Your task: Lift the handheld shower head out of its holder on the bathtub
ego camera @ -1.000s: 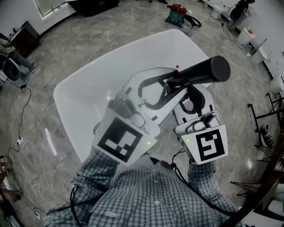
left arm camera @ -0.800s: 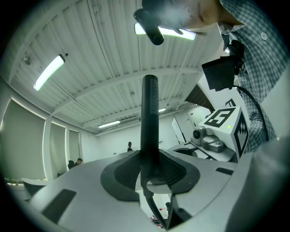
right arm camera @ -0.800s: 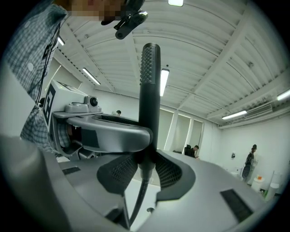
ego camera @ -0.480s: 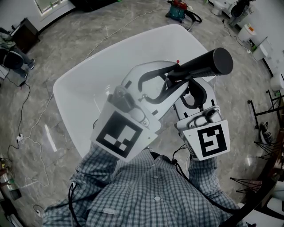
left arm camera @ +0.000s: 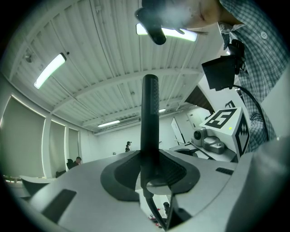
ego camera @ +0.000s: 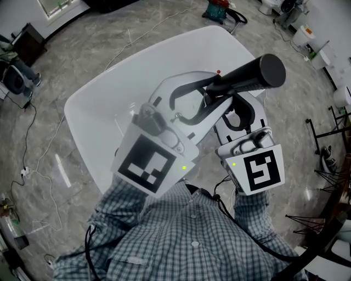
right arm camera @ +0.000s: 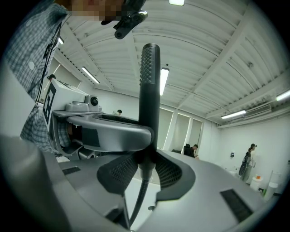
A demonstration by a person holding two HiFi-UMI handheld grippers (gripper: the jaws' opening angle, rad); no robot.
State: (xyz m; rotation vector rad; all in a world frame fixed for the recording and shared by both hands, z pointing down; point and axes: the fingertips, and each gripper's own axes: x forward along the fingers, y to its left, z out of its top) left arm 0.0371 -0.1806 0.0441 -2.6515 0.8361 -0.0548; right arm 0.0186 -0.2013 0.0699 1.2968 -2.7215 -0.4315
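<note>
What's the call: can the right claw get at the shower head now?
Probably yes: the right claw looks closed on the shower head, pads on its lower end; nothing stands in the way.

Grey marble-patterned floor (ego camera: 82, 49) carries a white freestanding bathtub (ego camera: 82, 118), set diagonally in the head view. Thin cables (ego camera: 38, 148) lie loose on the floor left of it; a red-and-teal canister (ego camera: 218, 12) stands beyond its far end

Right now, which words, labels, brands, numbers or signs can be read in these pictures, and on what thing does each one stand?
No word, brand or number can be read anywhere.
Left marker cube: only a black-and-white square code, no letters.
Right marker cube: the same kind of code.
Anything farther off is too small to read.
</note>
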